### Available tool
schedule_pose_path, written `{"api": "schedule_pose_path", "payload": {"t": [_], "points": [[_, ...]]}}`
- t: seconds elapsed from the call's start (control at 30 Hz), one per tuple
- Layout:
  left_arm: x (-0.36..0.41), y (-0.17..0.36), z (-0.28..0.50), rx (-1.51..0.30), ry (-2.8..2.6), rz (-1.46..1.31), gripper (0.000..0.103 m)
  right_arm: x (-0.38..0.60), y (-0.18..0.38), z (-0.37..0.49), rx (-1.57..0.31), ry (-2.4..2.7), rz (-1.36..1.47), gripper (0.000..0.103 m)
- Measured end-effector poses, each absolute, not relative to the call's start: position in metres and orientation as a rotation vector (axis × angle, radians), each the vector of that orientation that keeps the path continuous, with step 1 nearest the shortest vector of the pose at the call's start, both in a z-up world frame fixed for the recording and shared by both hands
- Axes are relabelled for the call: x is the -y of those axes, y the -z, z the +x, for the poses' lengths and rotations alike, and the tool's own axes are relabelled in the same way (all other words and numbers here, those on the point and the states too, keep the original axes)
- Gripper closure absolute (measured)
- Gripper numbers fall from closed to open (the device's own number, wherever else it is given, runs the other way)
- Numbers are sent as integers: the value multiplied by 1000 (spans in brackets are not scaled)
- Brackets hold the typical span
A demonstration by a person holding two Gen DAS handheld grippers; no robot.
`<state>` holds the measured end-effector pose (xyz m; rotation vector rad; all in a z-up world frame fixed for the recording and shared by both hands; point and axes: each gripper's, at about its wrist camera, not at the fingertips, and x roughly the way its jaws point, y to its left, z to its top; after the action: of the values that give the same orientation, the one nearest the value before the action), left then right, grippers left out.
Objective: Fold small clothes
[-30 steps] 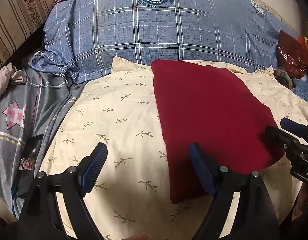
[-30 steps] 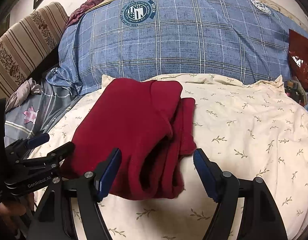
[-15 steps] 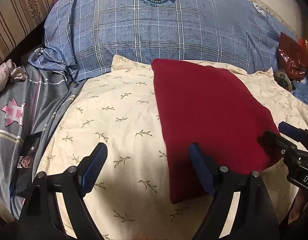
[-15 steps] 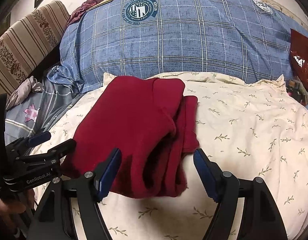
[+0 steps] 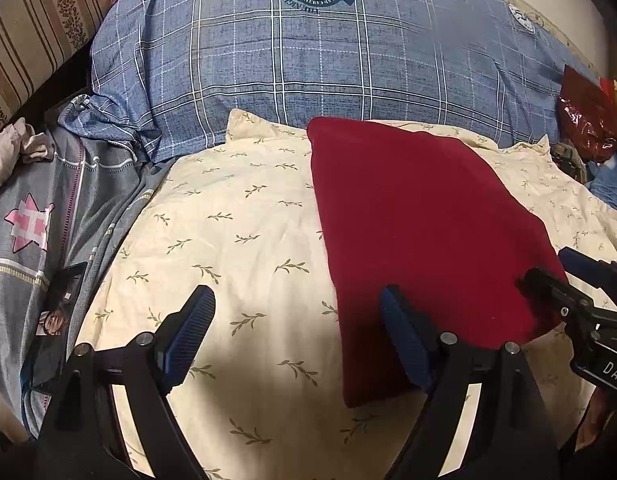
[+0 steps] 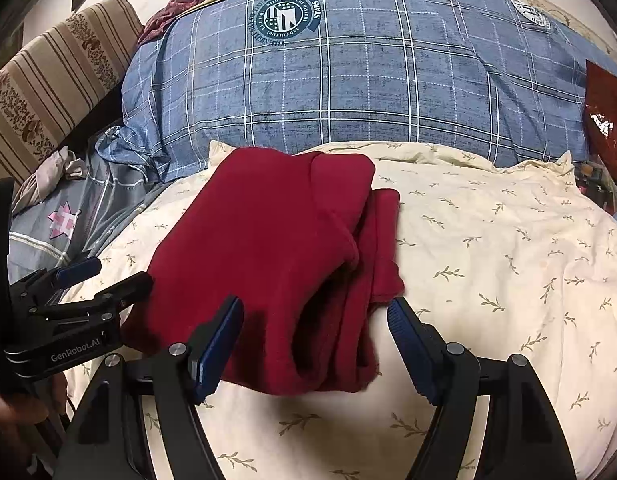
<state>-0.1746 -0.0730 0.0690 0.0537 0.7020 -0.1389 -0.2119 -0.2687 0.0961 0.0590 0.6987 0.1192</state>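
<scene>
Both sets of jaws are being held wide apart, nothing gripped: the left gripper (image 5: 294, 336) over the near left edge of the folded red garment (image 5: 420, 232), the right gripper (image 6: 314, 342) astride its layered near end. "GenRobot.AI" is being shown on the left gripper's body. The garment is being supported by a cream leaf-print pillow (image 6: 488, 240), behind which a blue plaid pillow (image 6: 368, 68) with a round crest, its lettering unreadable, is lying.

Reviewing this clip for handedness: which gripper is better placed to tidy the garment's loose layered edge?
Right. The right gripper is open directly before the red garment's layered edge; the left gripper mostly faces bare sheet.
</scene>
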Motion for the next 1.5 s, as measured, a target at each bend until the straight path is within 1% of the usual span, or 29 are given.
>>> {"api": "schedule_pose_path", "payload": {"t": [1.5], "points": [[72,-71,-175,-680,106,48,19,264,-94,-206,-714,-126,56,23]]}}
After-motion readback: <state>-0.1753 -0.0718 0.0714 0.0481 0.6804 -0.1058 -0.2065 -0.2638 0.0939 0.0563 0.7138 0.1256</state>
